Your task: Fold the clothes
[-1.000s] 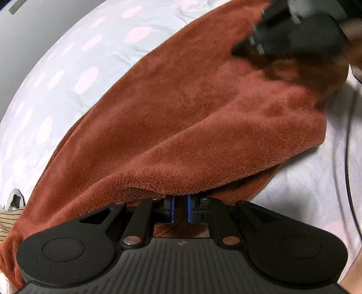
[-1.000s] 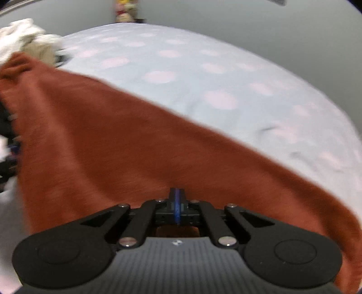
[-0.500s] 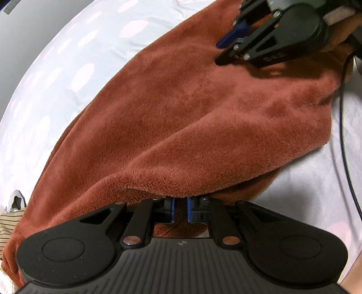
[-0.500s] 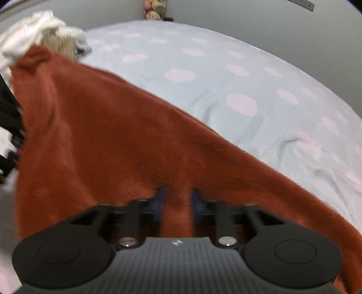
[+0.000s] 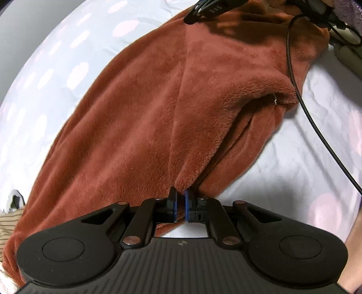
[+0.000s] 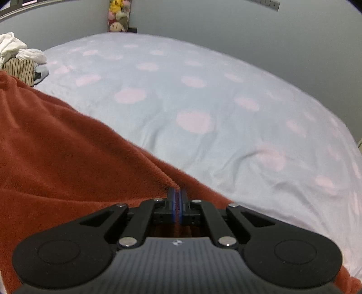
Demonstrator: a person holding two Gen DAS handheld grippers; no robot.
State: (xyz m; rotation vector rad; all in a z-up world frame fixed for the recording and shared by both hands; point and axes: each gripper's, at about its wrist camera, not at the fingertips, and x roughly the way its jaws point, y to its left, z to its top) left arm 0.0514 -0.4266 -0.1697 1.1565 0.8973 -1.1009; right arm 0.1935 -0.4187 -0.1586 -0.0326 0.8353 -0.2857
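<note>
A rust-brown fleece garment [image 5: 158, 108] lies spread over the pale blue bed sheet with pink spots [image 5: 74, 67]. My left gripper [image 5: 180, 204] is shut on a pinched fold at its near edge, and the cloth rises in a ridge from the blue pads. In the right wrist view the same fleece garment [image 6: 56, 153] fills the lower left, and my right gripper [image 6: 177, 204] is shut on its edge. The right gripper's black body [image 5: 210, 10] shows at the top of the left wrist view, over the far end of the fleece.
A black cable [image 5: 301, 97] runs across the sheet on the right. A pile of white and striped clothes [image 6: 18, 61] sits at the far left of the bed. Plush toys [image 6: 117, 15] stand by the grey wall. A striped cloth [image 5: 9, 224] lies beside the fleece.
My right gripper opened half a second ago and has shut again on the fleece edge. It moved away toward the far end. The left gripper lifted its pinched fold, raising a crease.
</note>
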